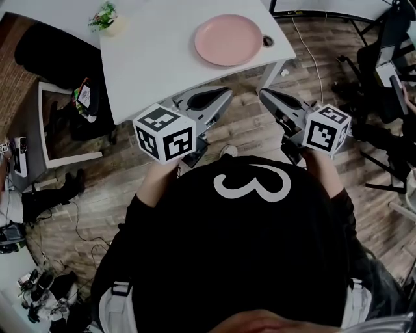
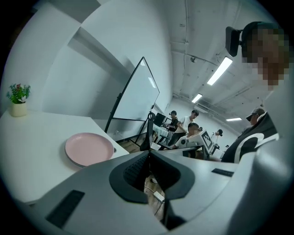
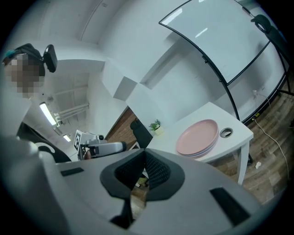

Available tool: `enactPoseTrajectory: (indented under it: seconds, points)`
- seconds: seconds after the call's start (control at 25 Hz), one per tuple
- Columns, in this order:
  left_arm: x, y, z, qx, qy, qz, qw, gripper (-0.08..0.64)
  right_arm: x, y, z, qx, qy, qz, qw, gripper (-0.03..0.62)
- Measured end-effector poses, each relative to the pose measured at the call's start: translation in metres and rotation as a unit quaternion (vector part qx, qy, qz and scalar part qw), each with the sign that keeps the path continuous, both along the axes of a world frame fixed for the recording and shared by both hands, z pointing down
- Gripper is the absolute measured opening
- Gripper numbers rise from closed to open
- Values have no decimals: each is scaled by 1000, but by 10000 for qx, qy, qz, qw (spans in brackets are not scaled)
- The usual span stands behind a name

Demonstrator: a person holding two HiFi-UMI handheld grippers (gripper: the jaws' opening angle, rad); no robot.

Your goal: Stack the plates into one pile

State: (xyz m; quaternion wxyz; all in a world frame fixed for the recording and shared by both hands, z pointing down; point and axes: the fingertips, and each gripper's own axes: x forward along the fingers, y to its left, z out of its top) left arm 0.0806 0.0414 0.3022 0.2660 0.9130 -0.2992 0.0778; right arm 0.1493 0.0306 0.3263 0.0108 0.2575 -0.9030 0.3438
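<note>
Stack of round pink plates (image 1: 228, 39) sits by the corner of the white table (image 1: 149, 65), probably stiff, slick, chippable, so I'd pinch the rim; left gripper (image 2: 149, 153) and right gripper (image 3: 144, 153) both closed, empty.

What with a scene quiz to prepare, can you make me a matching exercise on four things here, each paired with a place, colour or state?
Things:
1. plates
2. plant
3. grommet
4. left gripper

Descriptions:
A. shut, nothing between its jaws
B. pink, in one pile
C. at the far left corner of the table in the head view
D. set in the tabletop just right of the plates in the head view

Pairs: 1-B, 2-C, 3-D, 4-A
</note>
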Motion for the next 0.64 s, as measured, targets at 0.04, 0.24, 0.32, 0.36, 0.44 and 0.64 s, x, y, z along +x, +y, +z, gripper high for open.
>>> enactPoseTrajectory:
  seconds: [0.04, 0.24, 0.32, 0.36, 0.44, 0.64]
  points:
    - [3, 3, 0, 8, -25, -4, 10000, 21, 2, 2, -1, 25, 2, -18, 10000, 23]
    - [27, 26, -1, 65, -129, -1, 9999, 21, 23, 25, -5, 135, -51, -60, 9999, 23]
    - [33, 31, -1, 82, -149, -17, 9999, 21, 28, 30, -5, 157, -72, -69, 9998, 23]
    - [34, 32, -1, 81, -157, -28, 9998, 21, 30, 31, -5, 163, -85, -75, 9998, 23]
    - [37, 35, 1, 74, -180, -50, 9998, 21, 32, 33, -4, 170, -110, -94, 9998, 23]
    - [48, 43, 5, 51, -231, -114, 9997, 21, 40, 40, 0, 151, -119, -170, 9997, 23]
